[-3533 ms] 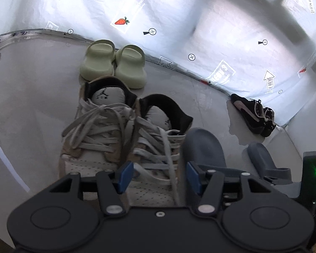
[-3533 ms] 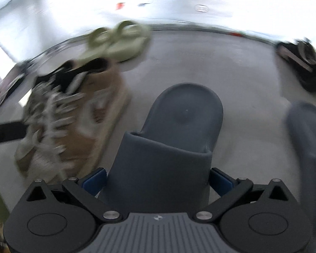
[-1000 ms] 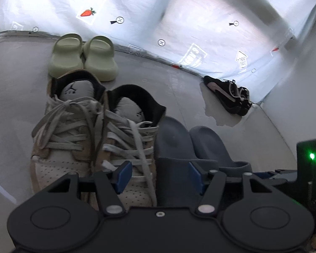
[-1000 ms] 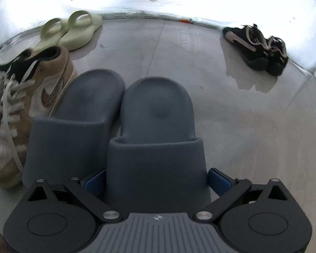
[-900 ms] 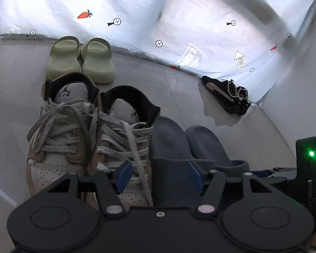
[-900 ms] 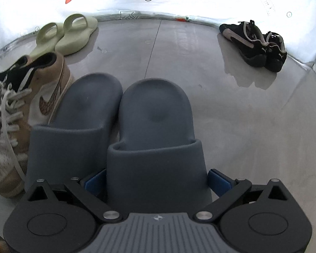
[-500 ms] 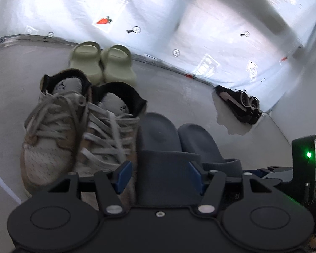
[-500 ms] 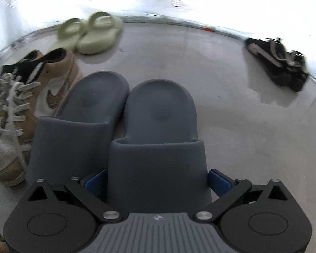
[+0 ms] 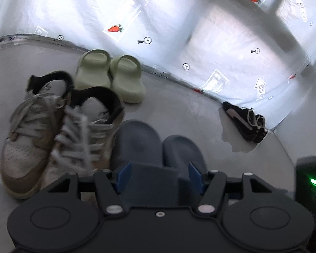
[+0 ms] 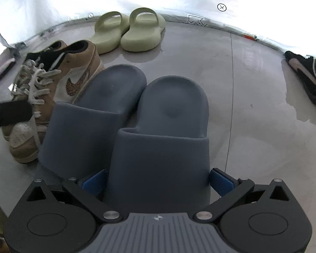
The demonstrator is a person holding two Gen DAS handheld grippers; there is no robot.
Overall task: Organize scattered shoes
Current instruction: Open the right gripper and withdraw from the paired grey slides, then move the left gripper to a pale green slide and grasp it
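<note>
The right wrist view shows the right gripper (image 10: 158, 179) clamped on the right-hand blue-grey slide (image 10: 164, 130), beside its mate (image 10: 90, 116), whose strap the left gripper's (image 9: 158, 174) blue pads flank; contact is unclear.

i see grey floor (image 10: 252, 80): grey slides (image 10: 137, 116) at centre, tan sneakers (image 10: 52, 88) at 9, green slides (image 10: 130, 31) at 11, black sneakers (image 10: 307, 78) at 2.
</note>
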